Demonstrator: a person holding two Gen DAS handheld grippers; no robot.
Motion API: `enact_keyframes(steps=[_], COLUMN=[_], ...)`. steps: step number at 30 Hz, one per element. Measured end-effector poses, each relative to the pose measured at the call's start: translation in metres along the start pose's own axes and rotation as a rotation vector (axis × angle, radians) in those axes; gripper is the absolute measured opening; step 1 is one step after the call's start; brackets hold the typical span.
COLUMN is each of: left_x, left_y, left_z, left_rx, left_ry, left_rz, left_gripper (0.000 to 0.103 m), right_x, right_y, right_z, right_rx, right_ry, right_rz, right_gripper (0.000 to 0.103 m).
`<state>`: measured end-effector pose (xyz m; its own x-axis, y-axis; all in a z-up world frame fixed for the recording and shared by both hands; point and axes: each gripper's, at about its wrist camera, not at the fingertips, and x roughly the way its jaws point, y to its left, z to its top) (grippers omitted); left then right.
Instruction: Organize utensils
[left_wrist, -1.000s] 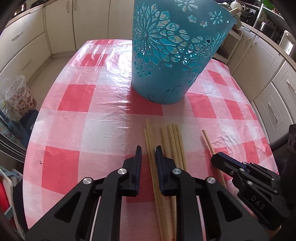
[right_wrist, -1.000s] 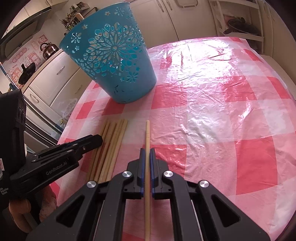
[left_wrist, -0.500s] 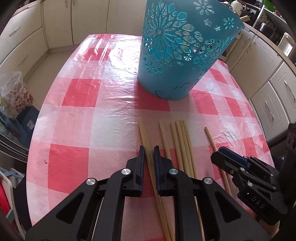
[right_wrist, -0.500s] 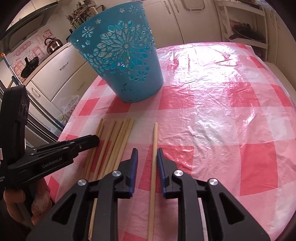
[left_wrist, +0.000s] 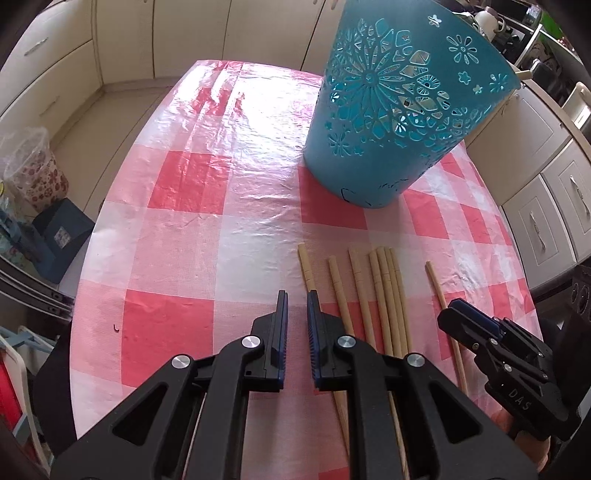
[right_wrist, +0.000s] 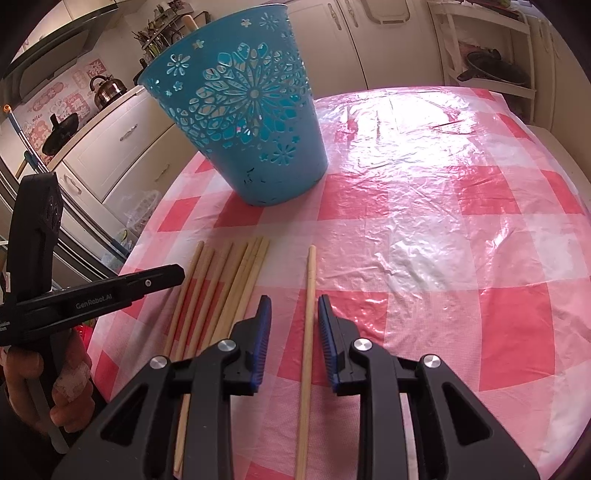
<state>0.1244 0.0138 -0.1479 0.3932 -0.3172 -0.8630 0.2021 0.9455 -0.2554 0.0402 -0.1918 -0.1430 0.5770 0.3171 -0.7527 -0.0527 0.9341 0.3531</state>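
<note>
A blue cut-out basket (left_wrist: 399, 122) (right_wrist: 251, 125) stands upright on the red-and-white checked table (left_wrist: 184, 184). Several wooden chopsticks (left_wrist: 384, 295) (right_wrist: 229, 288) lie side by side in front of it. My left gripper (left_wrist: 297, 306) hovers low at their left end. Its jaws stand narrowly open over bare cloth, and the leftmost chopstick (left_wrist: 306, 267) runs under its right finger. One chopstick (right_wrist: 309, 288) (left_wrist: 439, 291) lies apart on the right. My right gripper (right_wrist: 293, 314) is open astride it, and neither pad touches it. Each gripper shows in the other's view (right_wrist: 173, 275) (left_wrist: 461, 314).
Cream kitchen cabinets (left_wrist: 546, 206) ring the table. A lined bin (left_wrist: 29, 166) and a blue box (left_wrist: 61, 236) sit on the floor to the left. A kettle (right_wrist: 107, 86) stands on the counter. A hand (right_wrist: 70, 380) holds the left gripper. The table's edge (right_wrist: 147, 243) is close beside the chopsticks.
My right jaws have opened off the single chopstick, which now lies loose between them. The left gripper has slid left, and the bunched chopsticks have spread apart.
</note>
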Motion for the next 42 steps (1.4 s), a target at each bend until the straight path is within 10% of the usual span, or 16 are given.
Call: enact_keyframes(steps=[13, 18, 32, 42], left_x=[0.01, 0.013, 0.02, -0.017], left_y=[-0.028, -0.045, -0.059, -0.073], left_z=[0.004, 0.001, 0.009, -0.004], left_rx=[0.063, 0.183, 0.332, 0.339], left_ry=[-0.009, -0.003, 0.015, -0.069], left_rz=[0.105, 0.062, 0.23, 0.216], left_gripper=[0.01, 0.005, 0.006, 0.005], right_x=[0.003, 0.009, 0.011, 0.008], right_y=[0.007, 0.014, 0.007, -0.003], right_z=[0.002, 0.007, 0.013, 0.012], right_rx=[-0.05, -0.121, -0.132, -0.062], right_ry=[-0.008, 0.005, 0.019, 0.01], right_rz=[-0.055, -0.142, -0.137, -0.074], right_gripper=[0.026, 0.01, 0.006, 0.005])
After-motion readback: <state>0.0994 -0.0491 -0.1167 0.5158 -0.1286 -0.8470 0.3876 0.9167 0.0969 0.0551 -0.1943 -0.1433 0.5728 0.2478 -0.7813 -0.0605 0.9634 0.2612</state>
